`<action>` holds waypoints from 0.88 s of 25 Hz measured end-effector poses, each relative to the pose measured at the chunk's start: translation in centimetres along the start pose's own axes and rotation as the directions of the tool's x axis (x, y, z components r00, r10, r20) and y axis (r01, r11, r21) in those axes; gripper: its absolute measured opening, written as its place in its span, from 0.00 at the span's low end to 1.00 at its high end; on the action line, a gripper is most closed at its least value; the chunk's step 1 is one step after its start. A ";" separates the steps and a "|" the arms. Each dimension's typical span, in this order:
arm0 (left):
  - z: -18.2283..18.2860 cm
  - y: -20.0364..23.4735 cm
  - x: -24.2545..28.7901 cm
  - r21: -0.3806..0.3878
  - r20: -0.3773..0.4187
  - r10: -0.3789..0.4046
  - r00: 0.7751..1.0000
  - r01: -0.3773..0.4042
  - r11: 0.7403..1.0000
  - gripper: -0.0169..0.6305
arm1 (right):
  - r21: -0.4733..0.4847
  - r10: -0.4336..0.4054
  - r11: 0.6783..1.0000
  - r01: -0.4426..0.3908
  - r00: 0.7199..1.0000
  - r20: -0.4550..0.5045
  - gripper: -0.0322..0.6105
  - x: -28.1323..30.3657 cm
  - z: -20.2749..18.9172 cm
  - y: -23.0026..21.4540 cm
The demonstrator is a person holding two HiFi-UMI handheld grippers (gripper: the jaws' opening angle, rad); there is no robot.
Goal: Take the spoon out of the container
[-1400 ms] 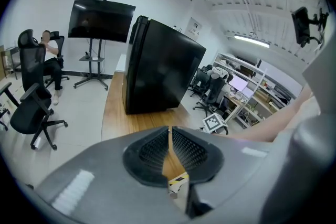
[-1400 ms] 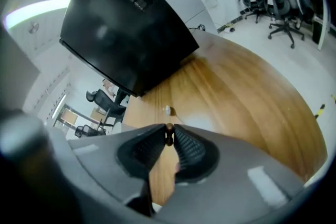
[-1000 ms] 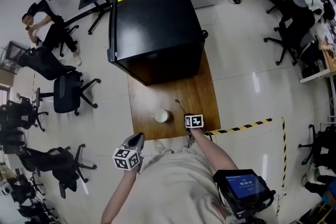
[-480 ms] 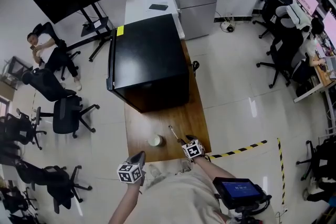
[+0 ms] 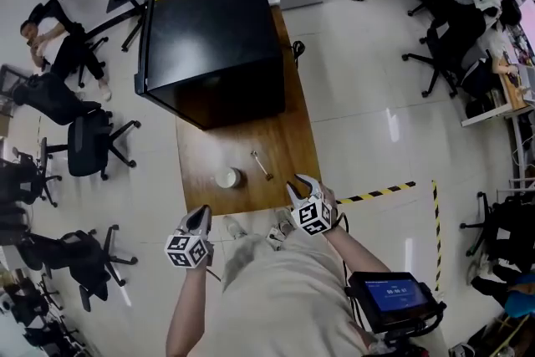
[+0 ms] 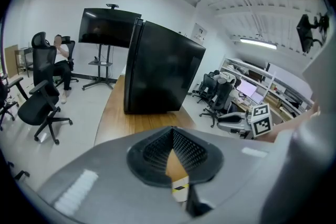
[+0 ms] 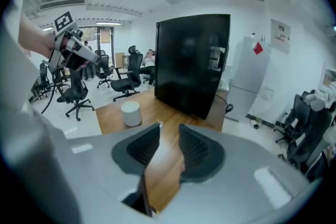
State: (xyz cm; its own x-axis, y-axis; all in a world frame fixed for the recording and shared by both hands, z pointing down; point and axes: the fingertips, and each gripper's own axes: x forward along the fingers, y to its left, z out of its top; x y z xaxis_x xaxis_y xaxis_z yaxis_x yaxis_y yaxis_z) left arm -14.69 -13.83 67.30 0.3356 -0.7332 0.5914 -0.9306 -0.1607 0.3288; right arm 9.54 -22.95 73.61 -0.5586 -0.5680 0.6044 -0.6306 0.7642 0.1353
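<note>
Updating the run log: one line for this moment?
spoon: out, lying on table beside container | right gripper: empty, jaws closing | left gripper: shut, empty

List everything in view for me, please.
table: one, wooden, centre.
box: one, black, table's far end.
container: one, white, table's near end.
spoon: one, silvery, on table beside container.
tape: one strip, black-yellow, floor, right.
chairs: several, black, around the room.
left gripper: one, grey, shut, empty, near table.
right gripper: one, grey, jaws closing on nothing, by table's near corner.
</note>
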 end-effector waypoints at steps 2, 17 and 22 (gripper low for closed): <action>-0.8 0.5 -0.3 -0.012 -0.009 0.021 1.000 -0.021 1.000 0.03 | -0.037 -0.006 0.999 0.006 1.000 -0.003 0.23 -0.3 -0.5 0.6; -2.1 1.3 -2.8 0.066 0.035 -0.110 0.993 0.108 0.992 0.03 | -0.238 -0.072 0.969 0.059 0.996 -0.044 0.20 -4.0 0.8 7.5; 0.4 2.8 -6.2 0.113 0.103 -0.137 0.985 0.125 0.986 0.03 | -0.221 -0.156 0.963 0.154 0.988 0.009 0.20 -5.7 5.2 8.4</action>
State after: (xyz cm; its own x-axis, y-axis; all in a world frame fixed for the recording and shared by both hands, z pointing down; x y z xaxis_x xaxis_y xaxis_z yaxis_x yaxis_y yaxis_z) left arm -19.44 -10.02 64.28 0.4432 -0.7685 0.4614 -0.8917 -0.3251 0.3150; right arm 4.69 -14.87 67.23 -0.4586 -0.6828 0.5687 -0.5740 0.7162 0.3970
